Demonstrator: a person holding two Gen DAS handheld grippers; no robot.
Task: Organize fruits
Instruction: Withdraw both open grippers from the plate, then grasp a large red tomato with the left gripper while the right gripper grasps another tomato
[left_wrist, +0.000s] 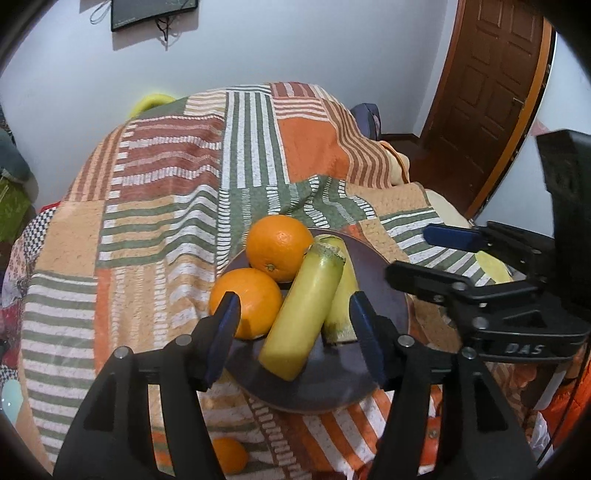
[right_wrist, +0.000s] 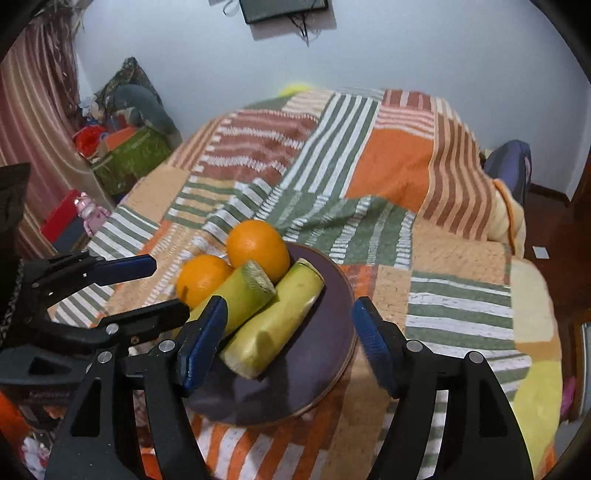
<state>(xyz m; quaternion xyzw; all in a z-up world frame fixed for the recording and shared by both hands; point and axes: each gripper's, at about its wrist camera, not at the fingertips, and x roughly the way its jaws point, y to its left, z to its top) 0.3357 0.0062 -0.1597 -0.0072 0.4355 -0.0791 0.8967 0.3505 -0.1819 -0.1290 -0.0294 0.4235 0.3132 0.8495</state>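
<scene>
A dark purple plate (left_wrist: 384, 295) (right_wrist: 332, 314) lies on a striped patchwork blanket. It holds two oranges (left_wrist: 279, 246) (right_wrist: 258, 245) and two yellow-green banana pieces (left_wrist: 303, 310) (right_wrist: 275, 317). My left gripper (left_wrist: 295, 336) is open and empty, hovering above the plate's near side, its fingers straddling the nearer orange (left_wrist: 245, 301) and the bananas. My right gripper (right_wrist: 288, 343) is open and empty over the plate's near right part; it shows in the left wrist view (left_wrist: 417, 254) at the right. The left gripper shows in the right wrist view (right_wrist: 162, 284) at the left.
Another orange (left_wrist: 229, 454) lies on the blanket near its front edge. A brown door (left_wrist: 487, 81) stands at the right. Boxes and clutter (right_wrist: 125, 155) sit at the bed's left. A yellow patch of blanket (right_wrist: 535, 398) hangs at the right edge.
</scene>
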